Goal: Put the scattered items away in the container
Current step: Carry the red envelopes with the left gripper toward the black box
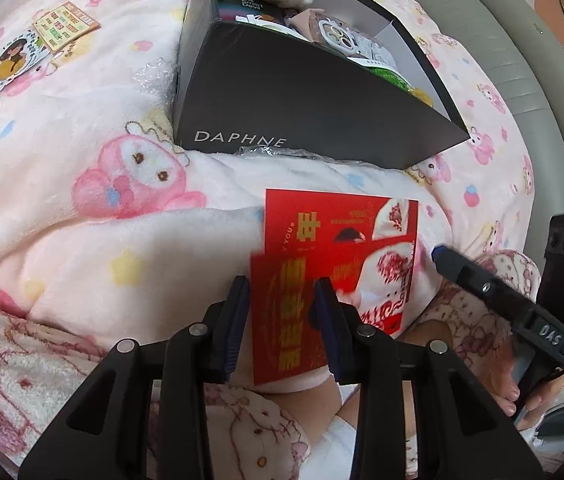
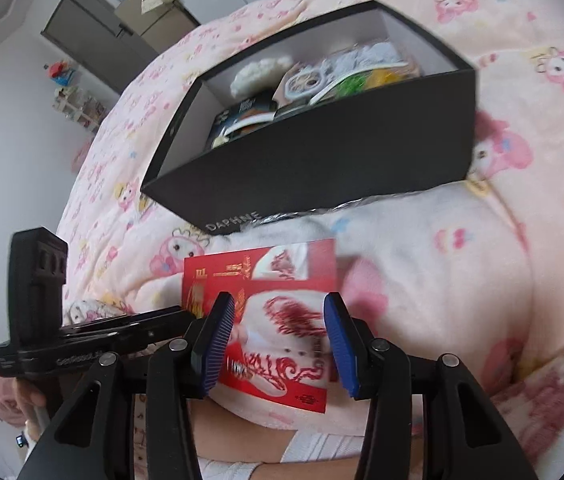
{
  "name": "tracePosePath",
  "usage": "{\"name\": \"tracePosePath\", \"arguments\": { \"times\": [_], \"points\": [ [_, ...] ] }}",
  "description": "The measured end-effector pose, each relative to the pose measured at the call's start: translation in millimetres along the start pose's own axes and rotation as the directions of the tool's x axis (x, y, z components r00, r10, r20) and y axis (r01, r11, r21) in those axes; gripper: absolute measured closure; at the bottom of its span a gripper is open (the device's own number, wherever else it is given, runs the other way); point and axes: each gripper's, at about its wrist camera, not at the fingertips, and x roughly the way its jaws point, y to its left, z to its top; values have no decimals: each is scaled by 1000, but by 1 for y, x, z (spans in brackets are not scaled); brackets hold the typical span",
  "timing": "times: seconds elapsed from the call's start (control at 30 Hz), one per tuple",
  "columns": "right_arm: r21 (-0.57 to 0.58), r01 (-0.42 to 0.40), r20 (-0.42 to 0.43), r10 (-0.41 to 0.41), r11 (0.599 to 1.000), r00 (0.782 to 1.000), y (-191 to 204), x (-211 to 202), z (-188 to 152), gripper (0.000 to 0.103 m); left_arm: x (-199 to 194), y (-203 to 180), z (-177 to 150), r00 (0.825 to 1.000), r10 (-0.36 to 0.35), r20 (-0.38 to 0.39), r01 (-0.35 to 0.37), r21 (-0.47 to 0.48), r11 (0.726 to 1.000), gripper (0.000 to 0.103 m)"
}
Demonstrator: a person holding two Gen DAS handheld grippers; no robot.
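Observation:
A black DAPHNE box [image 1: 306, 96] stands open on the pink blanket, with several small items inside; it also shows in the right wrist view [image 2: 322, 156]. Red envelopes [image 1: 334, 264] lie on the blanket in front of the box. My left gripper [image 1: 282, 292] is open with its fingers either side of the smaller red envelope [image 1: 282, 320]. My right gripper [image 2: 277, 312] is open above the larger red and white envelope [image 2: 282, 320]. It reaches in from the right in the left wrist view [image 1: 442, 256].
Two stickers or cards [image 1: 41, 40] lie on the blanket at the far left. Clear plastic wrap [image 1: 153, 80] sticks out from under the box. A grey padded bed edge [image 1: 522, 60] runs along the right. Shelves and a cabinet [image 2: 81, 24] stand beyond the bed.

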Motion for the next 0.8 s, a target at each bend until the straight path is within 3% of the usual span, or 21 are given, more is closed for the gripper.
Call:
{"name": "tracePosePath", "arguments": {
  "times": [0.1,0.23,0.8],
  "points": [
    [29,-12,-50,14,1000,999,-9,9,-4,61,2,4,1,999,-36,10,37,-15,999,70],
    [18,-24,-55,25,1000,998,-6,17,-3,61,3,7,2,998,-62,5,62,-27,998,70],
    [-26,7,-107,-10,1000,994,0,29,-22,61,11,2,-9,1000,-1,-28,1,0,1000,68]
  ]
}}
